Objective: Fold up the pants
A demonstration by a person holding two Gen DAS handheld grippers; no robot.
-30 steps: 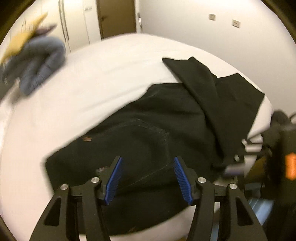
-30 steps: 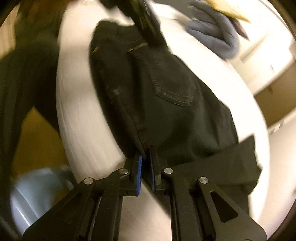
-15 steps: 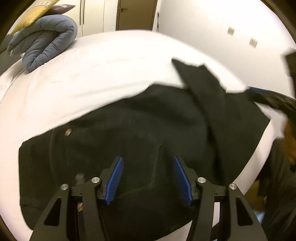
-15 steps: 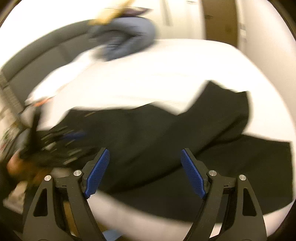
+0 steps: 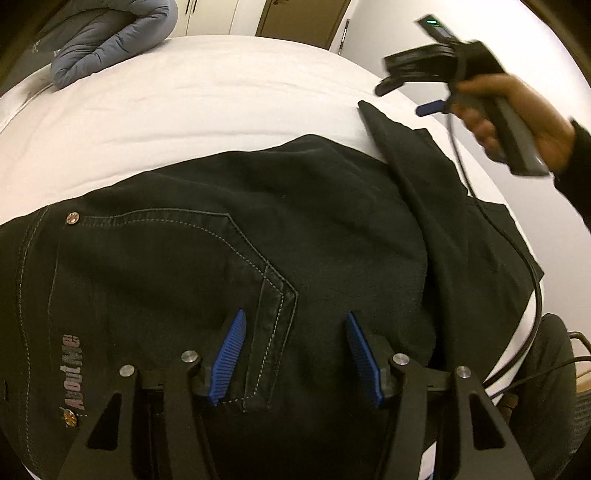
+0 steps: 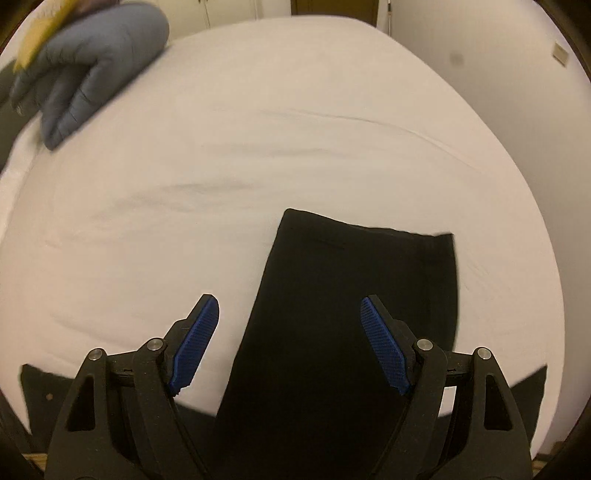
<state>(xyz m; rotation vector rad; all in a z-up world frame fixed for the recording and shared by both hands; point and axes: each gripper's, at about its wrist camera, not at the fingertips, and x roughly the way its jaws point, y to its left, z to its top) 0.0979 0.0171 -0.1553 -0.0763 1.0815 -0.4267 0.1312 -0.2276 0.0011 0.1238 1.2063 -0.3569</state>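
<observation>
Your jaws stand apart on both tools and neither grips anything. The left gripper (image 5: 293,354) hangs low over the seat of the black denim pants (image 5: 229,258), its blue pads on either side of the stitched back pocket (image 5: 207,254) but not pinching cloth. The right gripper (image 6: 288,347) is spread wide above the leg end, with the hem of the upper leg (image 6: 354,266) lying between and beyond its pads, untouched. In the left view you can see your right hand (image 5: 517,118) carrying that tool at the far right of the bed.

The pants lie flat along the near edge of the white-sheeted bed (image 6: 295,129), waistband to the left, legs running right, one leg laid slantwise over the other. That crooked overlap is probably why your hands sit at opposite ends: one placed to pin the seat, the other ready to square the leg before the lengthwise fold.

The sheet is smooth with a few shallow creases, so cloth should slide easily. A rolled grey-blue quilted bundle (image 6: 88,66) sits at the far left corner, well apart from the work. Behind it are pale walls, cupboard doors and a brown door (image 5: 303,18).
</observation>
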